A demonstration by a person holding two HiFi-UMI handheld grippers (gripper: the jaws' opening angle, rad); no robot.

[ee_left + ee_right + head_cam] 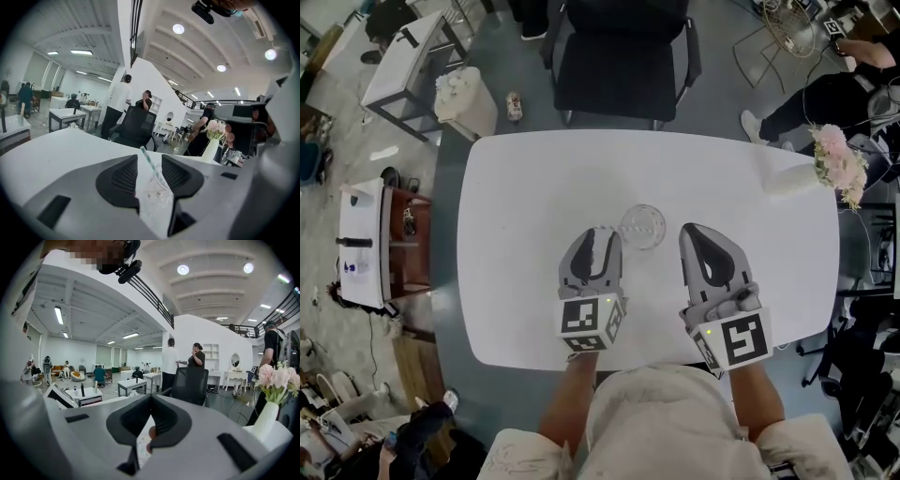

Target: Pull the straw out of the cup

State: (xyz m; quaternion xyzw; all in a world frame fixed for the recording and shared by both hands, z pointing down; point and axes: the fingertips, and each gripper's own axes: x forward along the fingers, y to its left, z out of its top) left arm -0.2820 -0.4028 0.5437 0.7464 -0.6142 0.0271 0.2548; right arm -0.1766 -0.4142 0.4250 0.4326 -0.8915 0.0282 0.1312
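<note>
A clear plastic cup (642, 226) stands near the middle of the white table (534, 187). In the left gripper view the cup (157, 190) shows through the gap between the jaws, and a white straw with teal stripes (146, 156) leans up and left out of it. My left gripper (602, 234) sits just left of the cup and is open, its pads clear of cup and straw. My right gripper (695, 231) rests to the cup's right. In its own view the right gripper (151, 398) is shut, jaw tips meeting, with nothing between them.
A white vase of pink flowers (837, 161) stands at the table's right end. A black office chair (623, 56) is pushed up to the far edge. Desks, a bin and several people fill the room around the table.
</note>
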